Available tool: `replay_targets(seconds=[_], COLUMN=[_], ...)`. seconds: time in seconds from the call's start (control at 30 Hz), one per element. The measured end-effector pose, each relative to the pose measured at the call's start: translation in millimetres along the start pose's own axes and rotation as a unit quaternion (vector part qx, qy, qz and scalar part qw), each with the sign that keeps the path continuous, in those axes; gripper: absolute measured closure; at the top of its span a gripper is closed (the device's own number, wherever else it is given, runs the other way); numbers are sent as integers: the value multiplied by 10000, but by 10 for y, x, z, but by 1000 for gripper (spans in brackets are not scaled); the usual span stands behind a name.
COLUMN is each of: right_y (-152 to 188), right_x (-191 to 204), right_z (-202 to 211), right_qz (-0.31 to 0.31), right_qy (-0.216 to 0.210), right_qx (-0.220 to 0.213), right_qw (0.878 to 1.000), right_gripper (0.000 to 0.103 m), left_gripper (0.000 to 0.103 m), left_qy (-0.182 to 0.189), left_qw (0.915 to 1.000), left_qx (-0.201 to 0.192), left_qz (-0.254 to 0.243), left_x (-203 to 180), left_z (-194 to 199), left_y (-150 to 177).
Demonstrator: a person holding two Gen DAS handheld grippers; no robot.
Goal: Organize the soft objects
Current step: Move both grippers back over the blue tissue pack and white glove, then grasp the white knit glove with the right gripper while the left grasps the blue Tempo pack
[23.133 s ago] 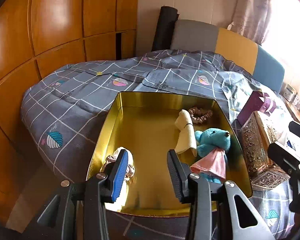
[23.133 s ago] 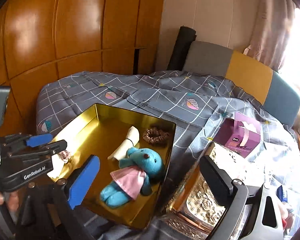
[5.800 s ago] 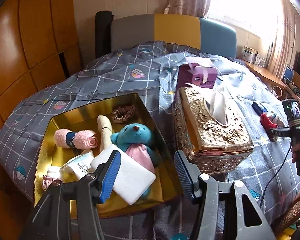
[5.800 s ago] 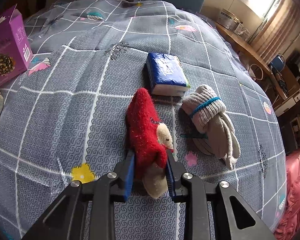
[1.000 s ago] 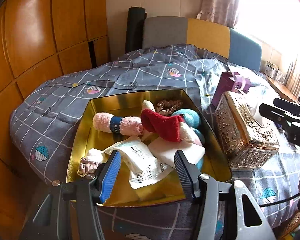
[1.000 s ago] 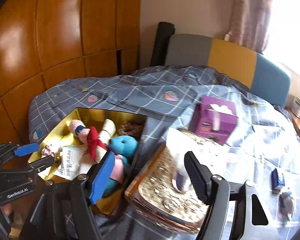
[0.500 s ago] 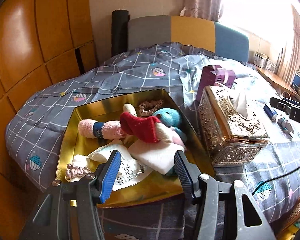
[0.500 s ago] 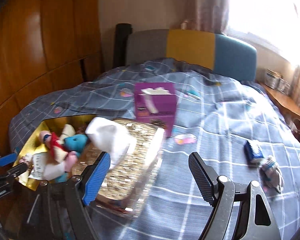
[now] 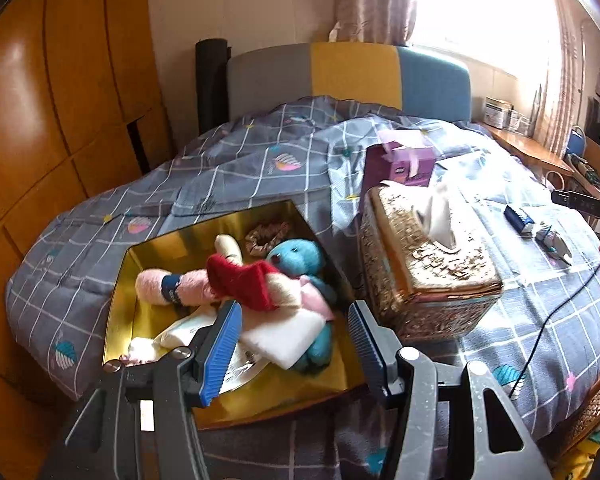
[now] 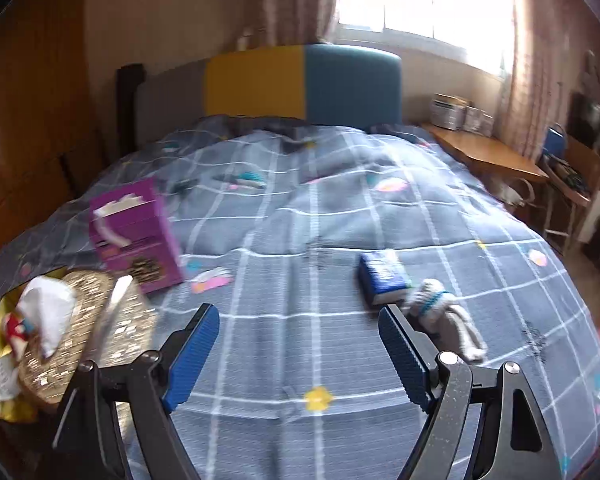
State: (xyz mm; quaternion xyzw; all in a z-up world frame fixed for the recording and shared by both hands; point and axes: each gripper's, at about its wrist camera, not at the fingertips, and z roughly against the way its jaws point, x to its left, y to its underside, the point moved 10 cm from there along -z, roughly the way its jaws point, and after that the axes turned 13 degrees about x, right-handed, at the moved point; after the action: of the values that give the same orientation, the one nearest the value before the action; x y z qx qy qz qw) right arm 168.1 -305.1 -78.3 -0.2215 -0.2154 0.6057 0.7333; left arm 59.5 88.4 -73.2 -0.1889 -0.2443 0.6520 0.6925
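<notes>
Gold tin (image 9: 124, 292) at nine o'clock already holds the red sock (image 9: 242, 284); our left tongs (image 9: 294, 338) hover over it wide, holding nothing. Right view: right tongs (image 10: 300, 354) wide and empty; grey sock (image 10: 440, 312) lies on the bed (image 10: 300, 240) at three o'clock. Fetching step, we judge; next, straddle and pinch it.

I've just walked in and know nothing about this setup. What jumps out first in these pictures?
A shiny gold tin on the grey checked bedspread, heaped with soft things: a blue teddy, a red sock and a pink roll. Beside it stands an ornate gold tissue box. Farther across the bed, a blue tissue pack and a beige sock bundle lie loose.
</notes>
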Motion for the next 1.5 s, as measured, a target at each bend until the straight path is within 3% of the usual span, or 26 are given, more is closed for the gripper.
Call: replay_targets(seconds=[0.33,0.43,0.53,0.63,0.83,1.0,1.2,1.27,1.3,1.4,1.5], right_y=[-107,51,143,216,214,71,-24,5,20,19,-21], right_x=[-1324,-1688,-1913,-2016,-1794,-1546,-1401,-1388,-1375,-1367,-1401], right_z=[-470,-619,-637,-667,-879,-1139,-1504,-1574,-1588,-1474,-1192], right_qz=[-1360,-2093,-2833,-3098,-2568,-1293,-188,-48,-77,-207,-529], right_qy=[719,694,339,285,316,742,1171,1224,1093,982,865], right_qx=[229,452,484,583,990,1401,1812,1921,1996,1868,1475], right_qw=[9878,9743,9572,9486,9609,9788,9763,9737,9737,9773,9839], right_gripper=[16,16,16,16,16,16,14,29,61,70,70], left_gripper=[47,47,47,47,47,47,47,47,47,47,47], left_qy=[284,398,463,598,902,1081,1170,1216,1214,1319,1432], left_qw=[9985,9980,9971,9954,9899,9857,9839,9827,9821,9789,9761], left_qx=[-221,-199,-158,-135,-167,-203,-123,-114,-129,-169,-167], left_qz=[-406,-458,-590,-735,-1078,-1276,-1344,-1392,-1438,-1554,-1627], left_x=[-440,-551,-684,-845,-1138,-1322,-1441,-1494,-1532,-1670,-1843], left_z=[167,167,148,147,192,228,217,221,228,259,286], left_y=[-203,-252,-287,-301,-334,-358,-380,-404,-423,-503,-601])
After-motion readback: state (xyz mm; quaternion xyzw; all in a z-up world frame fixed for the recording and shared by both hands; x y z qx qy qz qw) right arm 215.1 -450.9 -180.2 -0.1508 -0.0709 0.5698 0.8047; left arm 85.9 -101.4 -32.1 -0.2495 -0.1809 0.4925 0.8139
